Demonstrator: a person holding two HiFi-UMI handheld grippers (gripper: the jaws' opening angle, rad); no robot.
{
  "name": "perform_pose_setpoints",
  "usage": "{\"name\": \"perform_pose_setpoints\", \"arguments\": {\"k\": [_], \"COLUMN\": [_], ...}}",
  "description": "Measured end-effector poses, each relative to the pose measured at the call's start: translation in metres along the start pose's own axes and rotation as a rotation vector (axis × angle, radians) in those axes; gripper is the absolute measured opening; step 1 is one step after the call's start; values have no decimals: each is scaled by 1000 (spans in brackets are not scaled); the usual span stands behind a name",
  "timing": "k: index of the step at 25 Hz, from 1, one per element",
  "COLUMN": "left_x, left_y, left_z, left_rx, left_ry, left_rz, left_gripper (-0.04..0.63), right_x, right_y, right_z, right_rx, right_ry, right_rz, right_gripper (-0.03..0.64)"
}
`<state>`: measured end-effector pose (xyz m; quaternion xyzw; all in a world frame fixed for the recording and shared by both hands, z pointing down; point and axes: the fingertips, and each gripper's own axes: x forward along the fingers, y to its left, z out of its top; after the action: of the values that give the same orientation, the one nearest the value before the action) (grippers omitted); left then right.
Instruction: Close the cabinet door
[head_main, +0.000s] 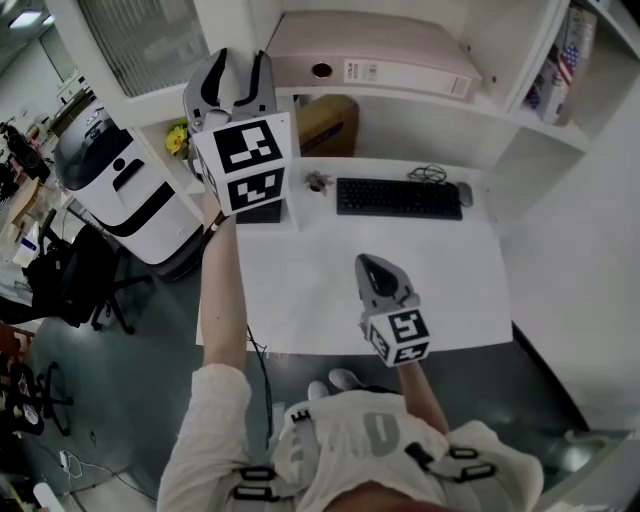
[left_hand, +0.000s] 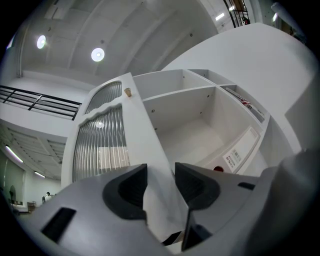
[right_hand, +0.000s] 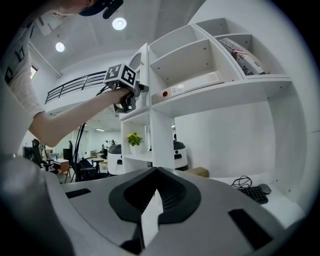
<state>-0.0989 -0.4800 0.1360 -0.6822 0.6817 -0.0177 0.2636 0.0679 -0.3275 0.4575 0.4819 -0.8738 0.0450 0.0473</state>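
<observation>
The white cabinet door (left_hand: 102, 145) with a ribbed glass pane and a small knob (left_hand: 127, 92) stands swung out from the wall cabinet (left_hand: 190, 125). My left gripper (left_hand: 160, 182) is shut on the door's free edge, which fills the gap between both pads. In the head view this gripper (head_main: 236, 85) is raised high at the door (head_main: 150, 50). The right gripper view shows it (right_hand: 131, 97) clamped on the door (right_hand: 143, 65) seen edge-on. My right gripper (head_main: 372, 268) hangs low over the desk, shut (right_hand: 156, 175) with nothing in it.
A white binder (head_main: 380, 60) lies in the open compartment, and books (head_main: 565, 55) stand in the one to its right. Below, the white desk (head_main: 330, 290) carries a keyboard (head_main: 398, 197) and mouse (head_main: 464, 193). A cardboard box (head_main: 327, 125), a plant (head_main: 177, 138) and a white machine (head_main: 110, 180) are at the left.
</observation>
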Motion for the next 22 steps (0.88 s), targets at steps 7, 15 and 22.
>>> {"name": "perform_pose_setpoints", "arguments": {"k": [7,15,22], "left_x": [9,14,14], "left_y": [-1,-1,-2], "left_z": [-4,-8,-9], "left_rx": [-15,-27,-32], "left_ry": [-13,4,7], "left_rz": [1,-8,-10], "left_gripper": [170,166,165], "right_x": [4,2,-1], "right_y": [1,2,6], "right_z": [-6,-3,5], "right_rx": [17,11,-6], "right_ry": [14,10,-11], "right_rz": [-6,-8,6], "right_gripper": [3,3,3]}}
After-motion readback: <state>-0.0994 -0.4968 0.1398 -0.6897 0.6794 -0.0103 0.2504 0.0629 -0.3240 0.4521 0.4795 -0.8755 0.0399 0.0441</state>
